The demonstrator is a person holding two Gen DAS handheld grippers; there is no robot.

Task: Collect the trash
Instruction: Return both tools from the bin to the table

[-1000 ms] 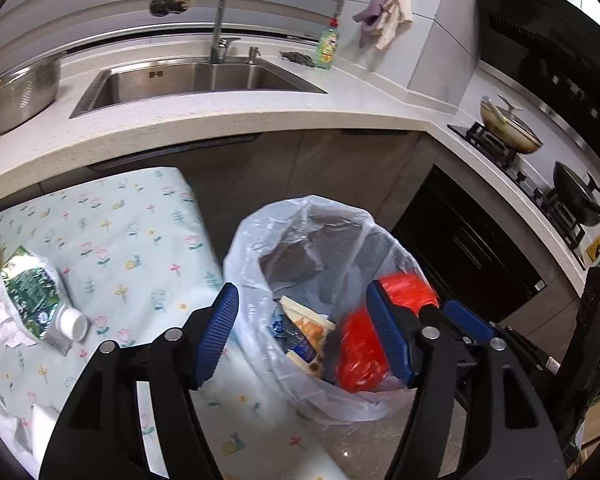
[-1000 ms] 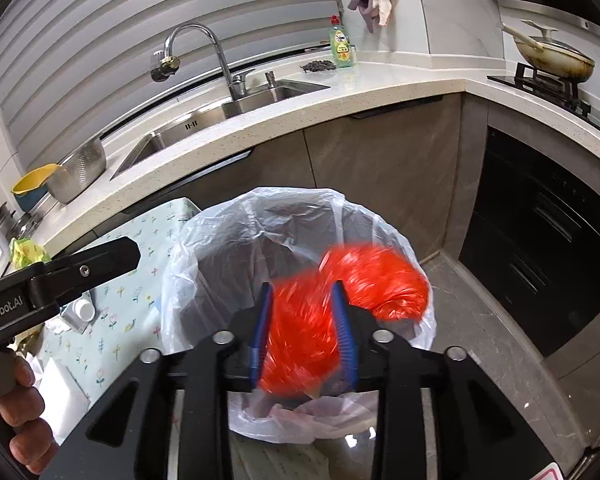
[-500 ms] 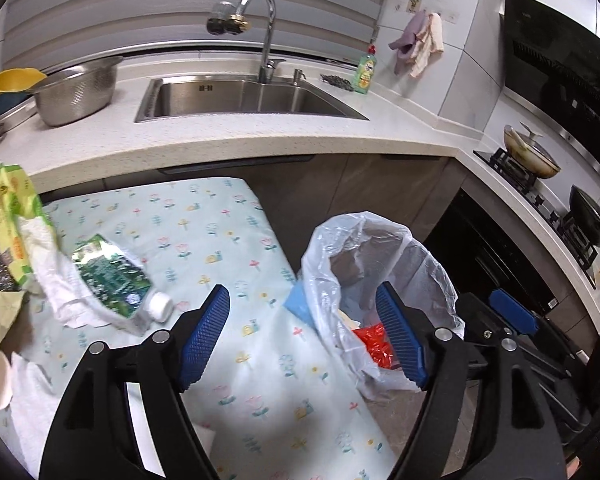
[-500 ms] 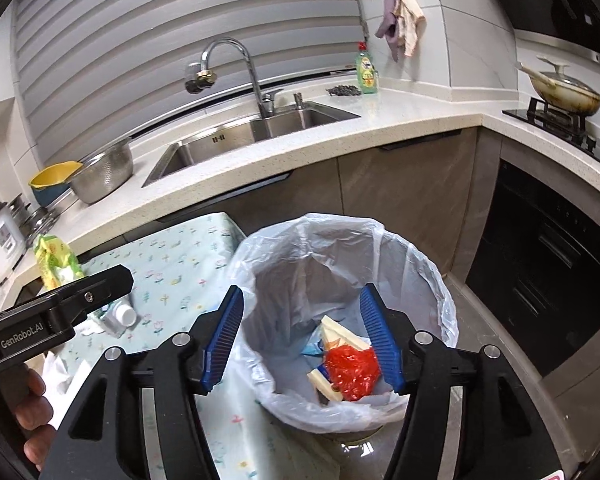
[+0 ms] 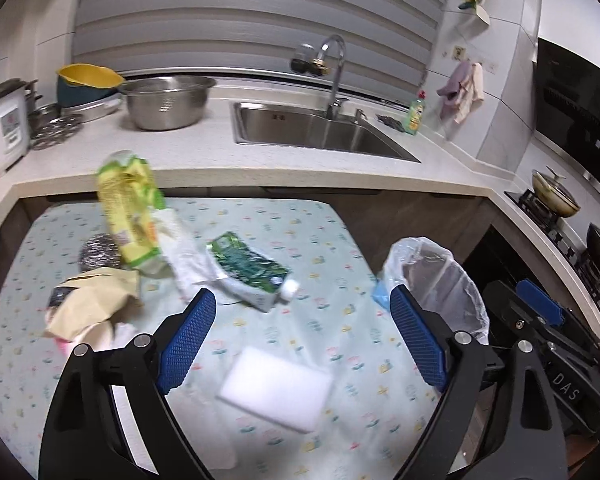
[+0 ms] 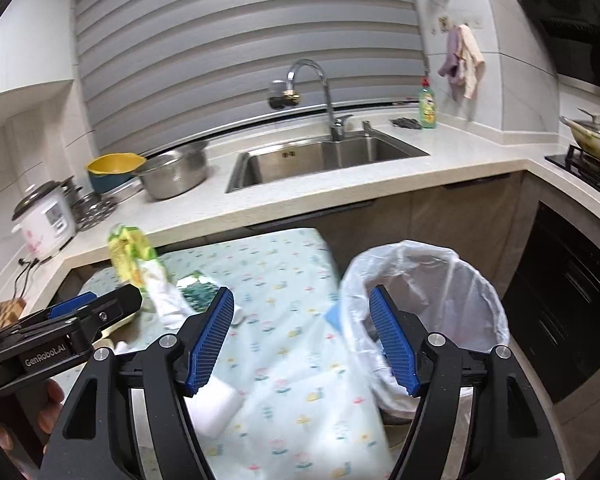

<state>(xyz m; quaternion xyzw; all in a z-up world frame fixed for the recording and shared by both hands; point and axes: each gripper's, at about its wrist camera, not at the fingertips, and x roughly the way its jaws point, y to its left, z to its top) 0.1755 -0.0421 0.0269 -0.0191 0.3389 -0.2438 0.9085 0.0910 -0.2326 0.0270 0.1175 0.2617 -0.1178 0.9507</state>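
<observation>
My left gripper (image 5: 300,344) is open and empty above the floral table (image 5: 320,240). Just below it lies a white sponge block (image 5: 276,390). Beyond it lie a green-and-white pouch with a cap (image 5: 248,272), white crumpled plastic (image 5: 180,252), a yellow-green bag (image 5: 128,208), a steel scourer (image 5: 98,254) and a beige paper wrapper (image 5: 96,296). The bin with a clear liner (image 5: 436,280) stands at the table's right edge. My right gripper (image 6: 300,344) is open and empty, over the table's edge beside the bin (image 6: 424,312).
A counter with a sink (image 5: 320,128), steel colander (image 5: 166,100), yellow bowl (image 5: 88,78) and rice cooker (image 5: 0,128) runs behind the table. A stove with pans (image 5: 556,200) and a dark oven front (image 6: 572,300) stand on the right.
The right gripper opened and dropped the red bag into the bin, then pulled back and up. The left gripper swung left from the bin to over the table's trash.
</observation>
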